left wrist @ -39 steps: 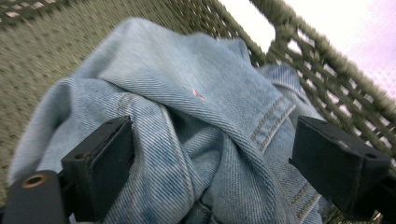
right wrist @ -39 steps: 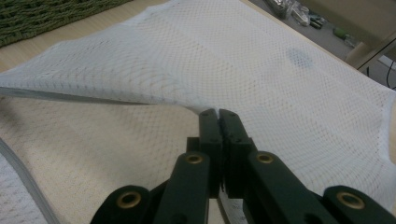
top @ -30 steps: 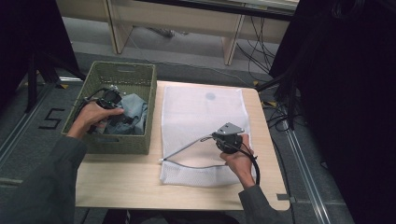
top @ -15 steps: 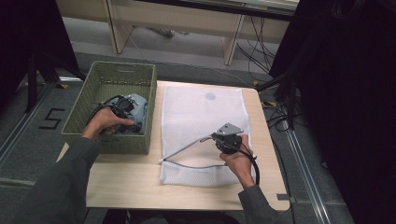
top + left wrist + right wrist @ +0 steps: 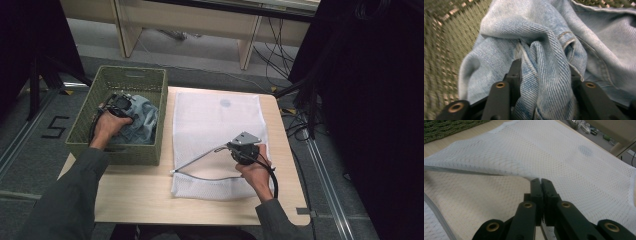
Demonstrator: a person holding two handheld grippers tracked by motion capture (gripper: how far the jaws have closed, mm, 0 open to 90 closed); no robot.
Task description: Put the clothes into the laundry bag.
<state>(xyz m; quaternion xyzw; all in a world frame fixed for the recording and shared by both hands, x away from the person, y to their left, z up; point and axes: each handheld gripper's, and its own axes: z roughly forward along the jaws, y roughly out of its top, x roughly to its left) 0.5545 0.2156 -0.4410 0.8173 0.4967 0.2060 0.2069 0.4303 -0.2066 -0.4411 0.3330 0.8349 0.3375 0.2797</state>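
A light blue denim garment (image 5: 145, 120) lies crumpled in the green woven basket (image 5: 120, 152) at the table's left. My left gripper (image 5: 122, 102) reaches into the basket. Its jaws have just been closing and now pinch a thick fold of denim (image 5: 544, 37) between them, as the left gripper view (image 5: 544, 72) shows. A white mesh bag (image 5: 220, 120) lies flat on the table's middle. My right gripper (image 5: 226, 148) is shut on the bag's upper layer near its front opening and holds that edge lifted. The right gripper view shows the jaws (image 5: 541, 182) pressed together on the mesh (image 5: 564, 157).
The wooden table (image 5: 135, 195) has bare room in front of the basket and bag. Basket wall (image 5: 441, 50) stands close on the left of the denim. Dark equipment and cables (image 5: 300, 120) crowd the right side beyond the table edge.
My left hand has shifted right inside the basket onto the denim, and its jaws have closed around a fold. The right gripper and lifted mesh edge have stayed put.
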